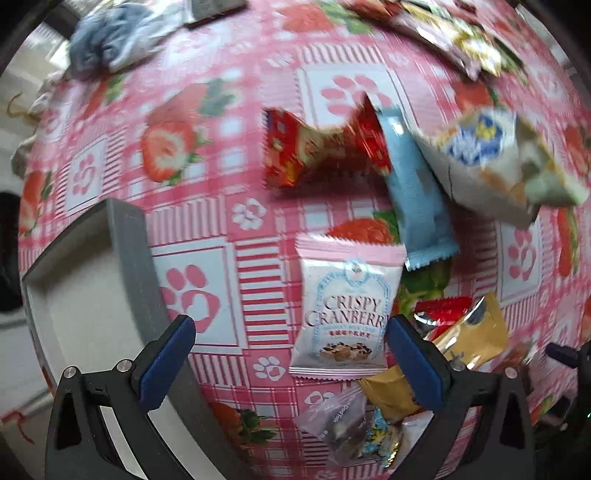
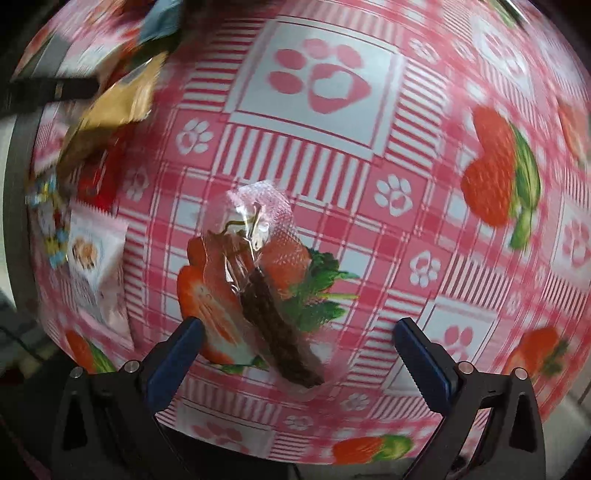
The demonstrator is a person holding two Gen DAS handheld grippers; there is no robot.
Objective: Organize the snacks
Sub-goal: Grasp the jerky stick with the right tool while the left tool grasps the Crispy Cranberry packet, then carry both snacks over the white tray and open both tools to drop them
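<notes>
In the left wrist view my left gripper (image 1: 291, 354) is open and empty above a pink-and-white Crispy Cranberry packet (image 1: 343, 310). Beyond it lie a red packet (image 1: 325, 147), a light blue packet (image 1: 417, 192) and a white-and-blue bag (image 1: 491, 162). Gold packets (image 1: 469, 332) and a clear packet (image 1: 336, 424) lie at lower right. In the right wrist view my right gripper (image 2: 299, 354) is open around a clear packet with a dark brown stick snack (image 2: 273, 310) lying on the cloth.
A grey box (image 1: 129, 258) with a white inside stands at the left. A blue cloth (image 1: 110, 33) and more packets (image 1: 454, 33) lie at the far edge. A snack pile (image 2: 92, 147) sits left of my right gripper. A strawberry tablecloth (image 2: 332, 129) covers the table.
</notes>
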